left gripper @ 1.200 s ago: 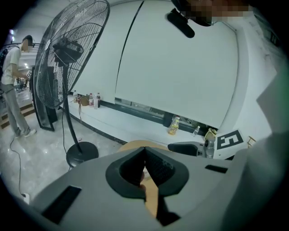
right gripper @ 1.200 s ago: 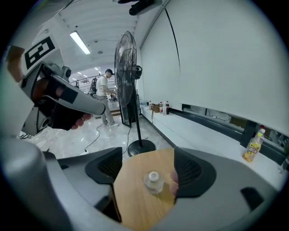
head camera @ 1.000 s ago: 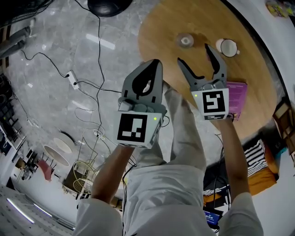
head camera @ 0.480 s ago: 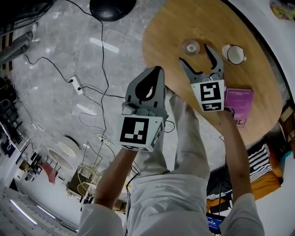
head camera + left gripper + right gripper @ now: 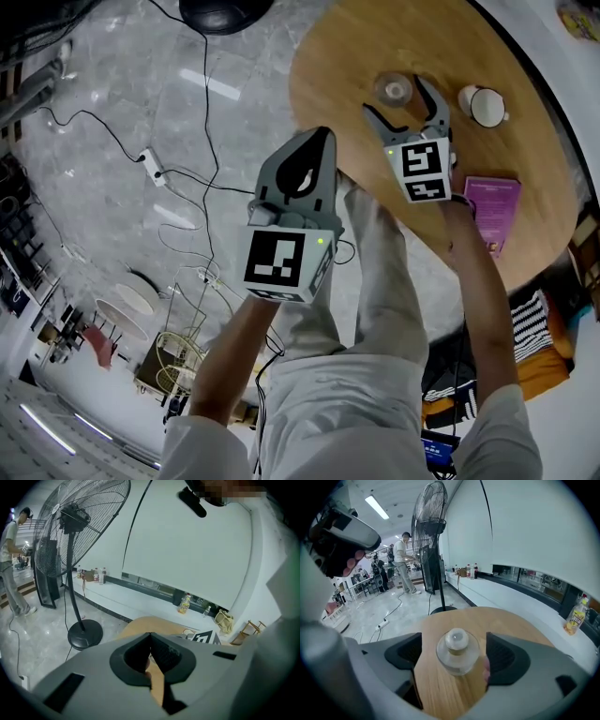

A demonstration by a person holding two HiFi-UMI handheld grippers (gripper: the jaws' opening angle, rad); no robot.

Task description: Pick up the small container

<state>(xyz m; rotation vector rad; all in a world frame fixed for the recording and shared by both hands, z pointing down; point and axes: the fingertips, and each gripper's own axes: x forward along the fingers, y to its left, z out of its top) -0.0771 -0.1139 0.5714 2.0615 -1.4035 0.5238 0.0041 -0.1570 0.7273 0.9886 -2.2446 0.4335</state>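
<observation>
The small container (image 5: 394, 89) is a clear, round, lidded jar standing on the round wooden table (image 5: 347, 47). My right gripper (image 5: 395, 97) reaches over the table with its jaws opening, and the jar stands between the two fingertips. In the right gripper view the container (image 5: 458, 651) sits between the dark pads (image 5: 407, 651), closer to the right one, and neither presses on it. My left gripper (image 5: 316, 138) hangs off the table's near edge above the floor. Its jaws are shut with nothing in them, as the left gripper (image 5: 150, 637) view also shows.
A white mug (image 5: 485, 105) stands right of the jar and a purple book (image 5: 495, 208) lies nearer me. A standing fan (image 5: 70, 536) has its base (image 5: 220, 11) beside the table. Cables and a power strip (image 5: 150, 164) cross the floor. A person (image 5: 401, 559) stands far off.
My right gripper has moved forward over the table, so the jar now stands between its jaws, which have spread wider. The left gripper has barely moved.
</observation>
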